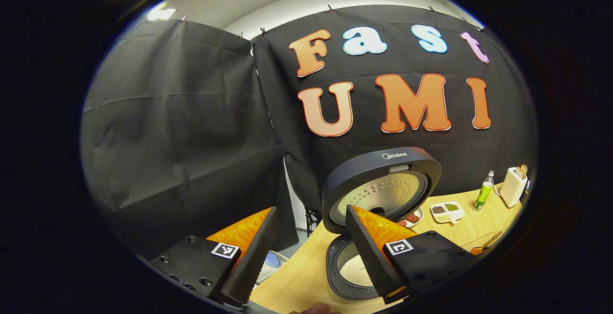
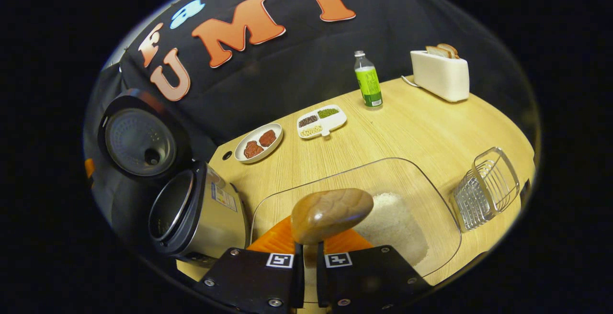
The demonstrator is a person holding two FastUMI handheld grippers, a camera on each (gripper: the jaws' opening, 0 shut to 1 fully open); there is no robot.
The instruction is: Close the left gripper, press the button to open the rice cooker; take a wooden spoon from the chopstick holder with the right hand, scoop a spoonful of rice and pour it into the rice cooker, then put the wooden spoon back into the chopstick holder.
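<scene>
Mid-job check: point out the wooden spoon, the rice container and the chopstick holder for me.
wooden spoon (image 2: 332, 214), right gripper view, back of its bowl.
rice container (image 2: 335, 170), right gripper view, clear far rim.
chopstick holder (image 2: 484, 188), right gripper view, wire side of the basket.

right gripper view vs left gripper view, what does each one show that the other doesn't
Right gripper view alone: the right gripper shut on the wooden spoon, held over a clear container of rice, and a wire chopstick holder lying on its side.

Left gripper view alone: the left gripper, open and holding nothing, and white rice inside the cooker's pot.

Both: the rice cooker with its lid up, the wooden table, the plate, the divided dish, the green bottle and the toaster.
</scene>
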